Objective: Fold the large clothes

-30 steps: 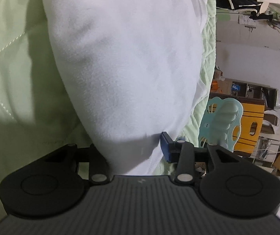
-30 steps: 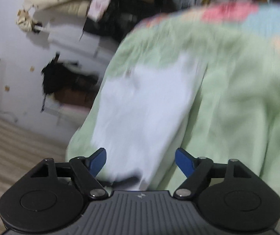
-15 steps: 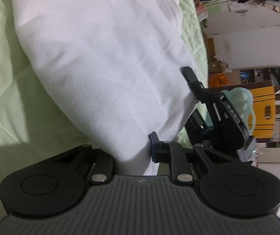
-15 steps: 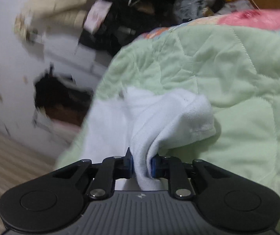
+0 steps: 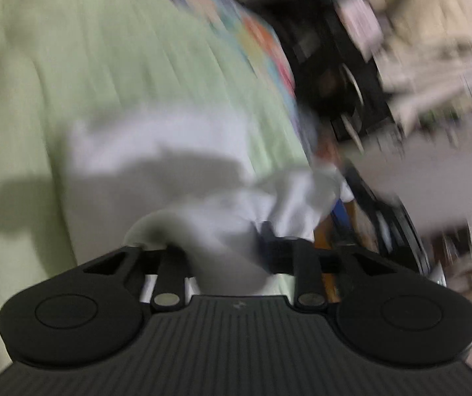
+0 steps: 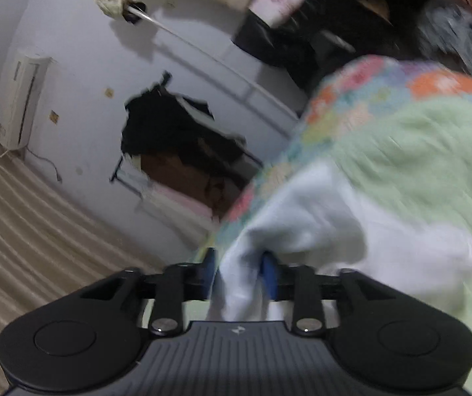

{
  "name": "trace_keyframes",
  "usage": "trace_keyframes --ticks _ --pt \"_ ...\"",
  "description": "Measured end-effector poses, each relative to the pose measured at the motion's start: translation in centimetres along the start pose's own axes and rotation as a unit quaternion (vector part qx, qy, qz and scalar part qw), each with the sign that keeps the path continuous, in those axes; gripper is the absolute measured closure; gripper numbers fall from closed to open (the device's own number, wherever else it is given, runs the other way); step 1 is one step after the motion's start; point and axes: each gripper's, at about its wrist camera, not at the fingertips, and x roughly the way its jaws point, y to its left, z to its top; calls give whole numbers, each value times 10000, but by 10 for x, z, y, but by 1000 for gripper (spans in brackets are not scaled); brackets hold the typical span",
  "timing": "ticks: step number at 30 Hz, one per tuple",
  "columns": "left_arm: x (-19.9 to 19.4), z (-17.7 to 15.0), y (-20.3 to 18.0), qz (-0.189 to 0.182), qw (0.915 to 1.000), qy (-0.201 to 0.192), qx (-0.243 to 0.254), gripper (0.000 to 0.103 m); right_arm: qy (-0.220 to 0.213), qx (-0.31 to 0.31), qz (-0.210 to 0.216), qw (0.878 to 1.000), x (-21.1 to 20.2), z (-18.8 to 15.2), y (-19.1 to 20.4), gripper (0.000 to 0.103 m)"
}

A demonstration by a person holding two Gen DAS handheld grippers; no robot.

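While both views are smeared by motion, the layout is readable: a white, soft cotton garment lies on the pale green quilted bedspread of a bed, near the edge that carries a multicoloured patchwork border. The left tool has a bunched fold of the white cloth between its fingers and its jaws are opening; whether the pads press on the fabric I cannot tell through the blur. The right tool has a hanging corner of the same garment between its blue pads, and its jaws are opening too, with small gaps showing either side of the cloth. By my reading, the step in hand is laying a carried edge down to finish one fold. The next move likely calls for letting the cloth drop free of both tools, drawing them clear without dragging the fold, then taking a fresh edge for the following fold.
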Motion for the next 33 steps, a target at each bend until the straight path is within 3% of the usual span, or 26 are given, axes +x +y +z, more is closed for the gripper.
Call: trace_keyframes --ticks 2,5,8,14,17,19,21,24,26,27,28,29,31,33 --pt "6 18 26 124 9997 -139 -168 34 -148 -73 -401 9991 7 3 -3 48" --pt "5 30 63 208 9993 -74 -305 32 -73 -315 -527 9981 -9 -11 -17 41" --pt "7 17 65 96 9996 92 -253 25 93 -668 -875 9939 -35 -32 -43 39" --pt "14 -39 34 141 9935 954 605 20 413 -1538 -1390 9774 -46 -51 -62 39" --pt "19 -63 21 560 9858 1117 1117 16 465 -1871 -1429 9708 -35 -49 -51 36" --pt "22 -83 9 923 9746 1094 1725 10 359 -2047 -1769 9620 -21 -44 -45 24" --pt "26 -91 3 1069 9668 1142 2022 6 213 -2270 -1974 9534 -7 -38 -43 24" --pt "31 -109 0 1229 9532 1073 2546 6 547 -2696 -1929 9419 22 -31 -40 25" --pt "33 -120 -2 1297 9458 910 2834 9 1021 -2973 -1818 9317 41 -32 -40 40" --pt "32 -123 -1 1276 9452 873 2877 20 1190 -3185 -1809 9229 48 -34 -37 74" --pt "31 -125 1 1237 9454 851 2893 27 1336 -3337 -1788 9159 55 -35 -34 86" --pt "32 -125 3 1203 9472 863 2842 38 1251 -3270 -1780 9196 55 -32 -33 87" --pt "31 -119 11 1121 9557 964 2544 44 811 -2976 -1804 9340 50 -19 -30 90" --pt "32 -116 11 1141 9566 971 2498 46 292 -2404 -1882 9518 42 -1 -35 91"
